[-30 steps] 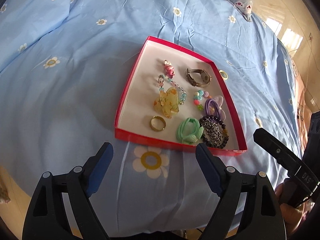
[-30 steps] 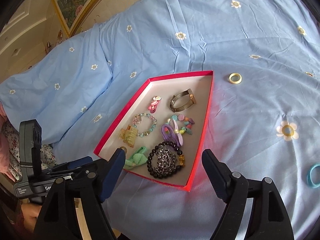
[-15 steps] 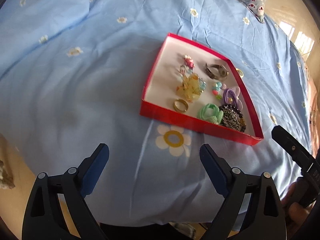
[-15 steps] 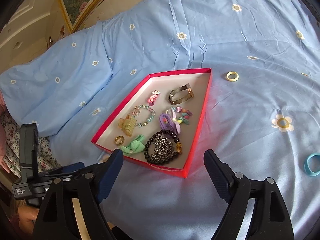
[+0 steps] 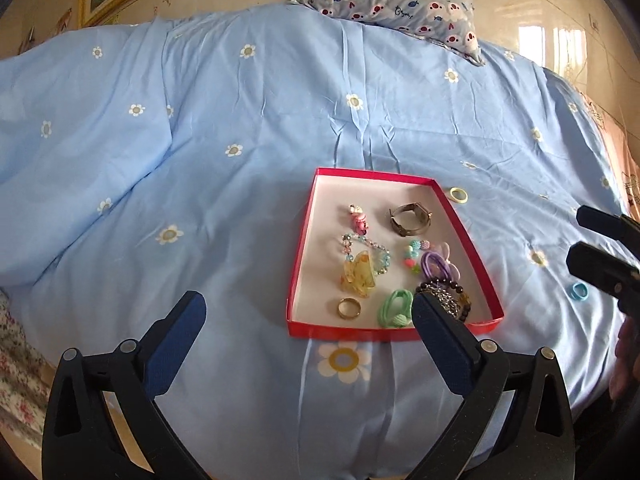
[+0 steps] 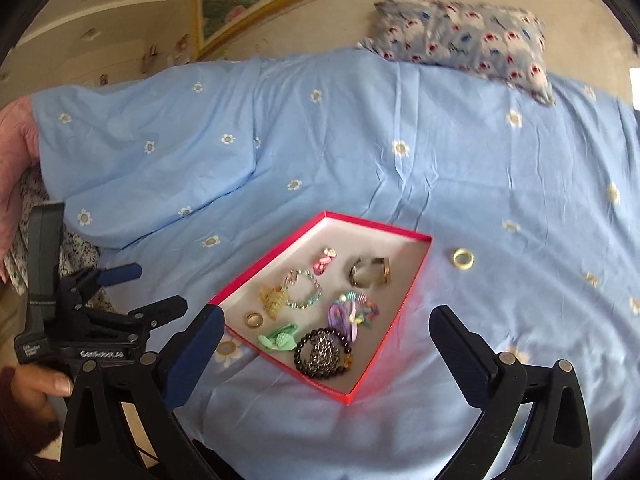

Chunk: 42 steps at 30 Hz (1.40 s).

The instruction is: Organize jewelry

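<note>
I see a big bed with a light blue cover (image 5: pixel 240 152) dotted with small white flowers. A pillow (image 5: pixel 396 0) with a red and blue print lies at the far end, by the wall.

A red tray (image 5: pixel 298 256) with a white floor sits on the cover, on the near part of the bed. The jewelry is inside it. A metal watch (image 5: pixel 410 220) lies at the far right. A small pink charm (image 5: pixel 359 218) lies to its left. A bead bracelet (image 5: pixel 362 250) sits in the middle, touching a yellow hair clip (image 5: pixel 358 276). A black bead bracelet (image 6: pixel 322 350) and a green hair tie (image 5: pixel 394 308) lie at the near edge, and a gold ring (image 5: pixel 349 308) is to their left. A purple hair tie (image 5: pixel 438 266) lies by the right wall.

Two things are outside the tray, on the cover. A yellow ring (image 5: pixel 458 195) lies just past the far right corner. A blue ring (image 5: pixel 577 292) lies well off to the right.

My left gripper (image 5: pixel 308 336) is opening wide and has nothing in it. My right gripper (image 6: pixel 324 354) is opening wide too, with nothing between its fingers. Both hang over the near edge of the bed.
</note>
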### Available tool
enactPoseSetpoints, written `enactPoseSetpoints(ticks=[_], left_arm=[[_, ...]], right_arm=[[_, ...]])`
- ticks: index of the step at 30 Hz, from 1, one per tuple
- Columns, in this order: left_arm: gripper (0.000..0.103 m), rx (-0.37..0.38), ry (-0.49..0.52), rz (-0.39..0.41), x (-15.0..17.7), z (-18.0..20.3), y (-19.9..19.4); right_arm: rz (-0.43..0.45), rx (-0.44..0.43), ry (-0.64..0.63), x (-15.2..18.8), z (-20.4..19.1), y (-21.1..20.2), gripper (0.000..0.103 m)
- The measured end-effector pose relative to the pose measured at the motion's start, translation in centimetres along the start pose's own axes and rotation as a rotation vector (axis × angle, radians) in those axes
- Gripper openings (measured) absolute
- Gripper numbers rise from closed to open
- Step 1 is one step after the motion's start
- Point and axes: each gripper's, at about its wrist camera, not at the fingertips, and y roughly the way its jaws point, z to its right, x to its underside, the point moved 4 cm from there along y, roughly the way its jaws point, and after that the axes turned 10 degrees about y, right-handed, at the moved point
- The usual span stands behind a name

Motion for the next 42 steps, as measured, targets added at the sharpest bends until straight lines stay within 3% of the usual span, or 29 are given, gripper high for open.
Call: enactPoseSetpoints(ticks=[5, 13, 42], left_arm=[[0.103, 0.002, -0.015, -0.017, 1.1, 0.4, 1.1], [0.103, -0.002, 0.012, -0.045, 2.4, 1.5, 1.5], [0.103, -0.018, 0.054, -0.063, 2.6, 2.2, 1.1]], right_arm=[[0.001, -0.003, 0.045, 2.1, 0.8, 1.3, 0.103], [-0.043, 0.022, 0.015, 4.8, 0.7, 2.9, 0.103], [-0.079, 0.035, 0.07, 5.2, 2.2, 3.6, 0.103]])
